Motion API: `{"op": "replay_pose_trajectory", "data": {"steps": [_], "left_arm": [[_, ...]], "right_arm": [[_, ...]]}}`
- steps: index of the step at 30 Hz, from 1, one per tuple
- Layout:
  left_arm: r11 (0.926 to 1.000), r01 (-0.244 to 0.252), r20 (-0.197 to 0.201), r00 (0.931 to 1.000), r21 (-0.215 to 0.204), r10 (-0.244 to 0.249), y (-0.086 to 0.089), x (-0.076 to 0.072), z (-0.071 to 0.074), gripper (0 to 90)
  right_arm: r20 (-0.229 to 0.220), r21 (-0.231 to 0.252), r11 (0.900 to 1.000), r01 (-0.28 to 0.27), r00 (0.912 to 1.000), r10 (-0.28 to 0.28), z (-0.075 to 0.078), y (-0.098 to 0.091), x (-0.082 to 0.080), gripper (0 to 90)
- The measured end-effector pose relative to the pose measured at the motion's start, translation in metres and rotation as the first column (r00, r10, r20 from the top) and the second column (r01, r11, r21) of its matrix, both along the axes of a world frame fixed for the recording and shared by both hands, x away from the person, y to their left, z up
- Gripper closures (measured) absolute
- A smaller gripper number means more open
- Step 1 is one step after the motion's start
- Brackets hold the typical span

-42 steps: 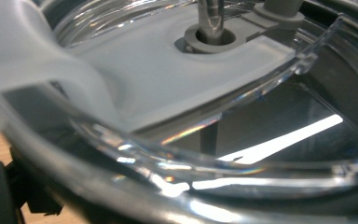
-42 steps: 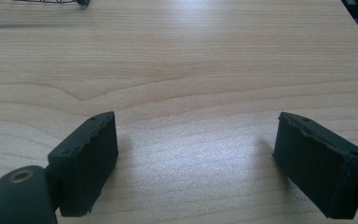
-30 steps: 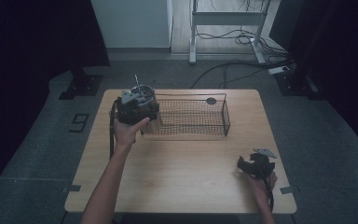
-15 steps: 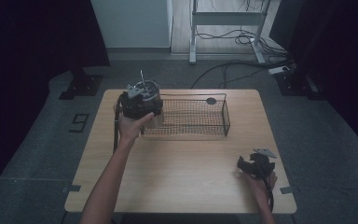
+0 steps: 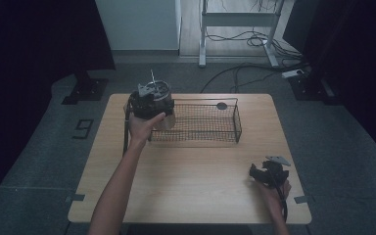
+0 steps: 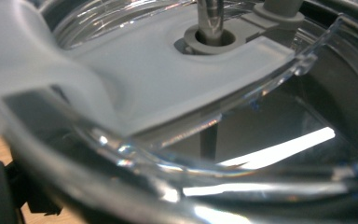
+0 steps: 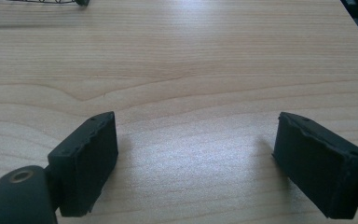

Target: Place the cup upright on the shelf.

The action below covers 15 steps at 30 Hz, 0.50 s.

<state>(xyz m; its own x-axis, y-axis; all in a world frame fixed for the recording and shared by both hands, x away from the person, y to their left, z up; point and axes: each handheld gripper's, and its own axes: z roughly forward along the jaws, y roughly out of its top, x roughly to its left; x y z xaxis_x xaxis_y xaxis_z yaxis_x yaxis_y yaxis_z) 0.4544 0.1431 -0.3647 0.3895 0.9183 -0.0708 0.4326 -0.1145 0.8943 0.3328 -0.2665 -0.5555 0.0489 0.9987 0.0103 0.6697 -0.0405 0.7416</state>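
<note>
Left claw gripped a clear jar with a grey lid, held upright above the left end of the wire basket at the far side of the surface. The jar's long axis ran vertical; a thin metal rod rose from the lid and pointed up. No brand or writing readable on jar or lid. Right claw rested low over the near right corner of the surface, jaws wide apart with bare wood between them. A "9" was marked on the floor, left of the surface.
</note>
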Motion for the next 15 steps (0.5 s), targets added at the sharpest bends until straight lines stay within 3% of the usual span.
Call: {"op": "replay_pose_trajectory", "data": {"steps": [9, 15], "left_arm": [[0.9993, -0.019, -0.017, 0.9997, 0.033, 0.020, -0.004, 0.016, -0.006, 3.8], [0.9993, -0.029, -0.026, 0.9992, 0.024, 0.030, -0.003, 0.026, -0.010, 3.8]], "right_arm": [[-0.003, 0.000, 1.0000, 0.000, 1.0000, 0.000, 0.000, 0.000, 0.000, 13.3], [-0.003, 0.000, 1.0000, 0.000, 1.0000, 0.000, 0.000, 0.000, 0.000, 13.3]]}}
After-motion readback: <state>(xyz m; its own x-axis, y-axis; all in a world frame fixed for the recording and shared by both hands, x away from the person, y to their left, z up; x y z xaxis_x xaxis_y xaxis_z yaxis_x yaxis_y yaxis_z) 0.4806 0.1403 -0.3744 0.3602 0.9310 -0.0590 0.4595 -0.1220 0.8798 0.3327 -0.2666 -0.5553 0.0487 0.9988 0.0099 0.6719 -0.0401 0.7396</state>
